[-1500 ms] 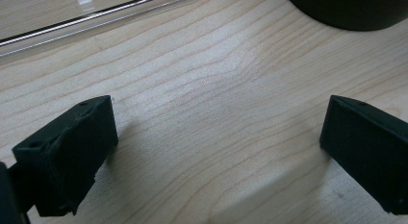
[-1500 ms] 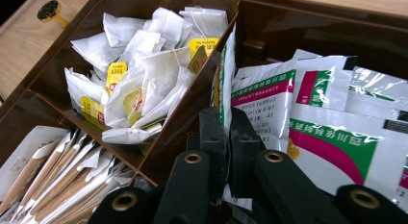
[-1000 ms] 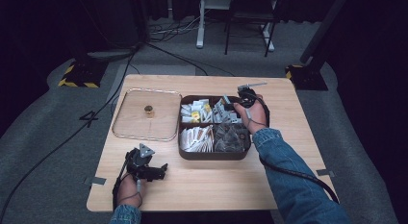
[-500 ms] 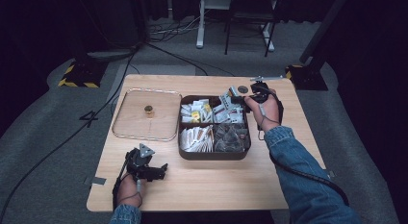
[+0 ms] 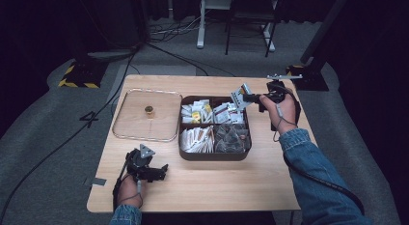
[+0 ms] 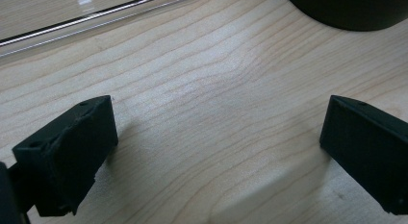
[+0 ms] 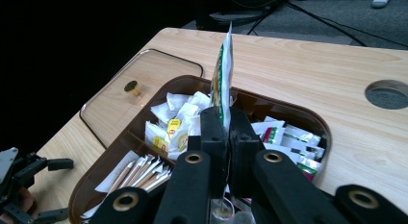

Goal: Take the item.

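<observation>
Wooden worktop (image 5: pixel 217 184): right gripper (image 7: pixel 225 119) jaws pinched a sachet (image 7: pixel 223 84), probably lifted from the box (image 5: pixel 214 155); left gripper (image 6: pixel 216 137) gaped idle.

The print on the sachet (image 7: pixel 223 75) above the brown box (image 7: pixel 288 111) is edge-on and unreadable, its lower end hidden between the jaws.
</observation>
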Tool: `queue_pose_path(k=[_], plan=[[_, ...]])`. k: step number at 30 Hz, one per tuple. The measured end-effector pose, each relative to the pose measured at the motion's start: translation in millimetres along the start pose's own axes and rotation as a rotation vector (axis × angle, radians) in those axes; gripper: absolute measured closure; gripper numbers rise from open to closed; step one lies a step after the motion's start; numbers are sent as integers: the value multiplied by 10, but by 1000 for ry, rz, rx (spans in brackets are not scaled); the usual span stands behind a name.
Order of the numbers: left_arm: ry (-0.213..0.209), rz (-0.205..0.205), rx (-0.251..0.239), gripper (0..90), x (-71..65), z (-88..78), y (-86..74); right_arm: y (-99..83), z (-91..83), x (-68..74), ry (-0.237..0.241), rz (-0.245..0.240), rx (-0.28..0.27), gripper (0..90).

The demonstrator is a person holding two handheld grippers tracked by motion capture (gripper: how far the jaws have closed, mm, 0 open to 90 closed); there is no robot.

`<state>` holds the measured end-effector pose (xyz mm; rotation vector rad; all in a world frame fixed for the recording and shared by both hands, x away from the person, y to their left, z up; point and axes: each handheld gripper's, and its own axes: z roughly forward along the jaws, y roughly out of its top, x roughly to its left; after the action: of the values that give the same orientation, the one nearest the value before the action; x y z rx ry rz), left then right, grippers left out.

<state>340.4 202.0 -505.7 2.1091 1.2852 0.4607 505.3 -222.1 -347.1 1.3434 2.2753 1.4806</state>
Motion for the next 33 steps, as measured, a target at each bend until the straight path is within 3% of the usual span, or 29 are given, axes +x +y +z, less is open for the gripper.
queue_pose_path(k=[9,19,29,33], plan=[[1,1,0,0,1,-1,0,-23,-317,-141,-19,4,-13,880],[0,1,0,0,0,0,0,-139,-545,-302,-53,9,-2,879],[-2,-2,0,0,-2,0,-1,-342,-630,-547,-93,48,30,878],[-1,0,0,0,-1,0,-1,-489,-637,-718,-115,92,50,878]])
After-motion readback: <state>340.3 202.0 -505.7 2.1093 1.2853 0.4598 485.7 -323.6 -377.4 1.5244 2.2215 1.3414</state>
